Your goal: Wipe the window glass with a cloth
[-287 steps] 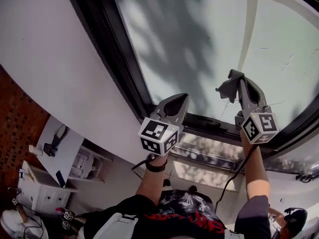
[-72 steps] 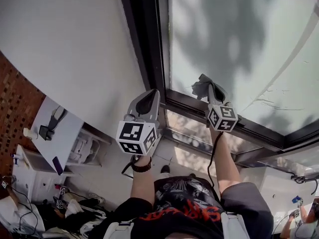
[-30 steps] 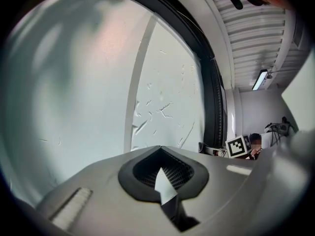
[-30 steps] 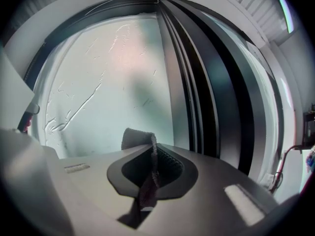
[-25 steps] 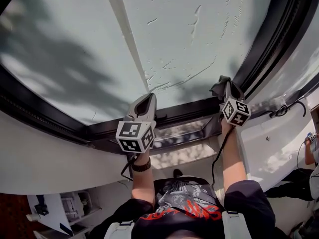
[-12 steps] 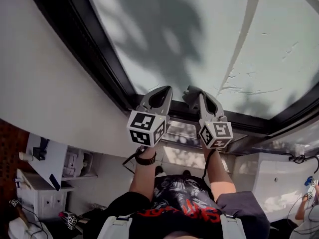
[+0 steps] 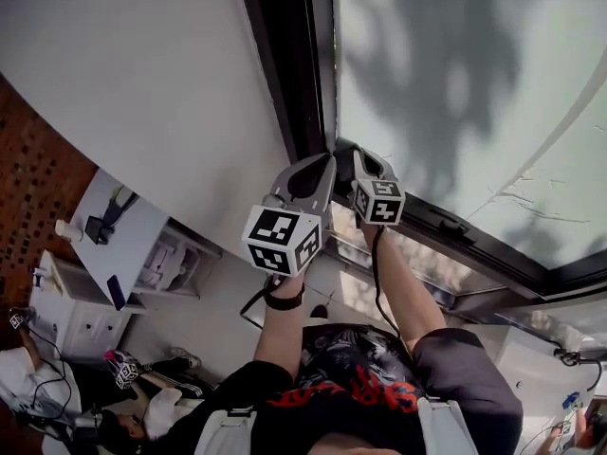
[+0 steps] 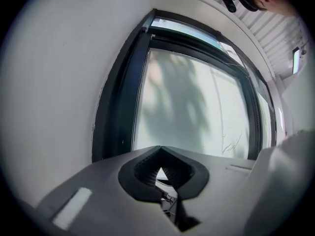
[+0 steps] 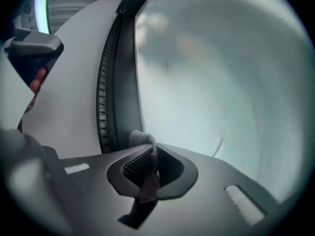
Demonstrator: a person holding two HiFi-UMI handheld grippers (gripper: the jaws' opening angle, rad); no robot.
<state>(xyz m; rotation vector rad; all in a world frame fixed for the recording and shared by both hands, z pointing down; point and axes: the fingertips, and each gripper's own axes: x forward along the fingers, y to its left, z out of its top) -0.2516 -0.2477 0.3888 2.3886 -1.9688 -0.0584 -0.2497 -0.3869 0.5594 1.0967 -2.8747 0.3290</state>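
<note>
Cloth [image 9: 141, 137] grey, bunched, clamped in right tool [image 9: 151, 154] at glass [image 9: 211, 82] edge; left tool [image 8: 160, 152] closed, empty.

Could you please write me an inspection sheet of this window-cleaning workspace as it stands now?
Surface: window glass, pale, with leaf shadows and faint marks toward the lower right; it is set in a black frame beside a white wall.
Job's things: grey cloth, pinched in the right gripper near the glass edge by the frame; contact with the glass cannot be told.
Clutter: loose items and wires on the floor.
Grippers: left gripper jaws together, empty; right gripper shut on the cloth.
Cables: black cable runs from the right gripper along the forearm.
Surroundings: brick wall; white cabinet.
</note>
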